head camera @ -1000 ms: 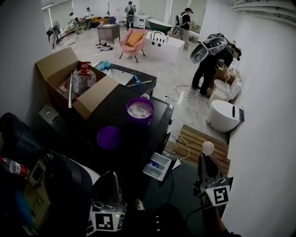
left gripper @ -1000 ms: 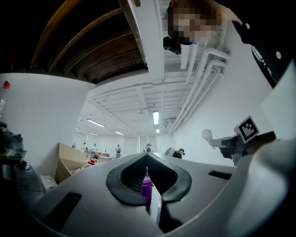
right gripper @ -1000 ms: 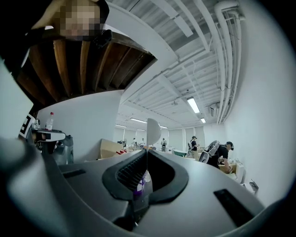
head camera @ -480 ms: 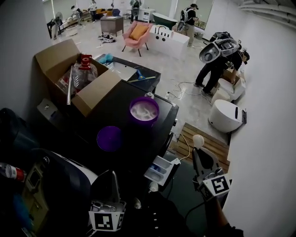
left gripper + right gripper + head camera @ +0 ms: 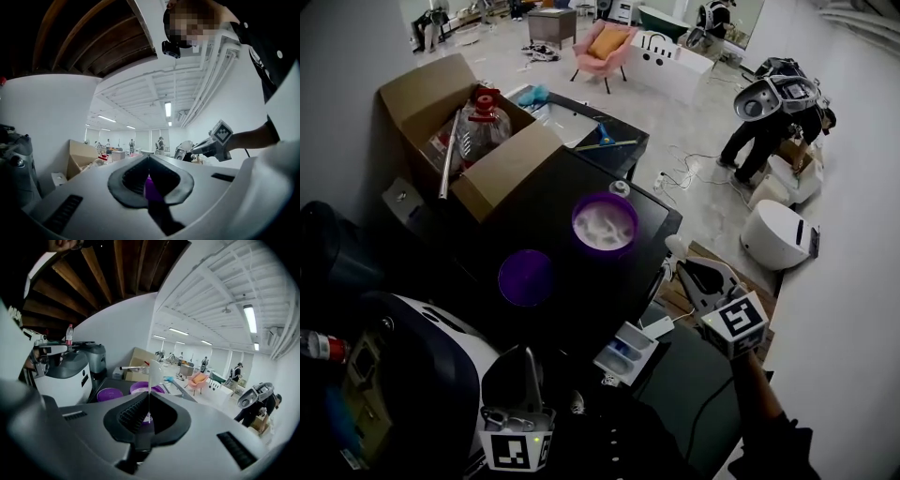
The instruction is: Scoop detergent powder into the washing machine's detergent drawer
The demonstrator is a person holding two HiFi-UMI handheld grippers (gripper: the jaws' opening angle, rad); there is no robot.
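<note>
An open purple tub [image 5: 605, 225] of white detergent powder stands on the black washing machine top [image 5: 544, 234]; its purple lid [image 5: 526, 277] lies beside it to the left. Below the front edge, the white detergent drawer [image 5: 626, 352] is pulled out. My right gripper [image 5: 686, 274] is shut on a white spoon [image 5: 674, 247], held to the right of the tub and above the drawer. In the right gripper view the spoon [image 5: 153, 369] sticks up from the shut jaws, with the tub [image 5: 140, 387] behind. My left gripper [image 5: 527, 356] hangs low at the front, shut and holding nothing.
An open cardboard box [image 5: 441, 112] holding a red-capped bottle [image 5: 481, 117] sits at the machine's back left. A white and dark appliance [image 5: 431, 347] is at my left. A person bends over by a white fixture [image 5: 778, 234] at the right. Cables lie on the floor.
My right gripper has carried the spoon up and to the left, from beside the drawer toward the tub. The left gripper has stayed put.
</note>
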